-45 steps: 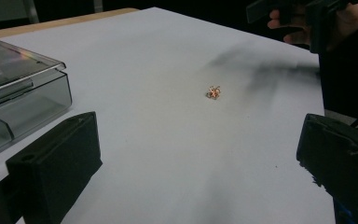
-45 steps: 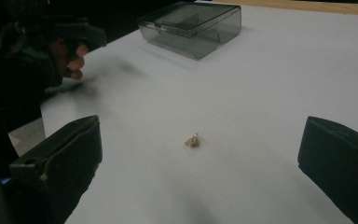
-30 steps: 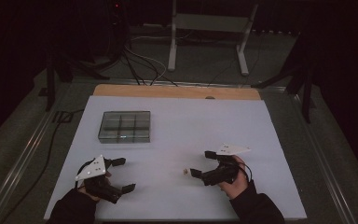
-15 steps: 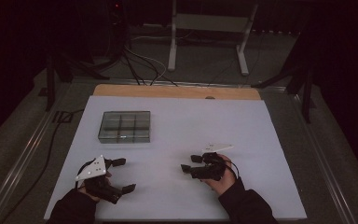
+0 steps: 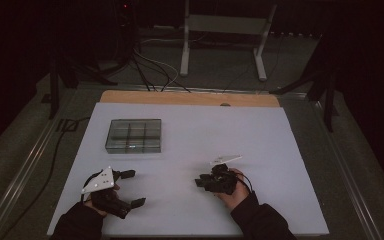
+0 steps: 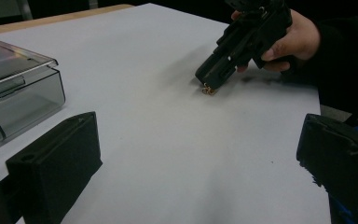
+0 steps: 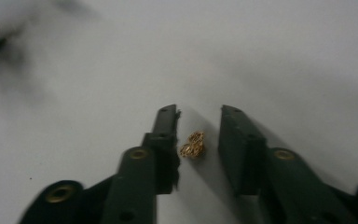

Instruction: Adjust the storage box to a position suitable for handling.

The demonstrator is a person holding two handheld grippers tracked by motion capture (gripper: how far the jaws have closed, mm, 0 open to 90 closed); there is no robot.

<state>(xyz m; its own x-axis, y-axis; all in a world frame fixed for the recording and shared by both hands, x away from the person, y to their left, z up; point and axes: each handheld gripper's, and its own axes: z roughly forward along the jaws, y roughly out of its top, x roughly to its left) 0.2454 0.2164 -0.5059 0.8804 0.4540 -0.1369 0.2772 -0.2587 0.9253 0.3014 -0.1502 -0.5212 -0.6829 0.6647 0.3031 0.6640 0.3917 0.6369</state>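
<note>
Dim room; white table point(image 5: 280, 150); grey floor point(image 5: 220, 60); metal stand point(image 5: 225, 30) behind.

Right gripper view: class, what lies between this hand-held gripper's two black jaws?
A small gold ornament lies on the white table between them, seemingly not yet pinched.

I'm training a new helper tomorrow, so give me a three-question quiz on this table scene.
1. True or false: the small gold trinket lies on the white table between the jaws of the right gripper.
2. Which thing sits far from the trinket, toward the table's left side? A) a clear box with compartments B) a red cup C) a book
3. Fill in: the jaws of the left gripper stand ____ with nothing between them.

Key: 1 true; the jaws have just been closing, with a gap to the right jaw showing. 2 A. 3 open.
</note>
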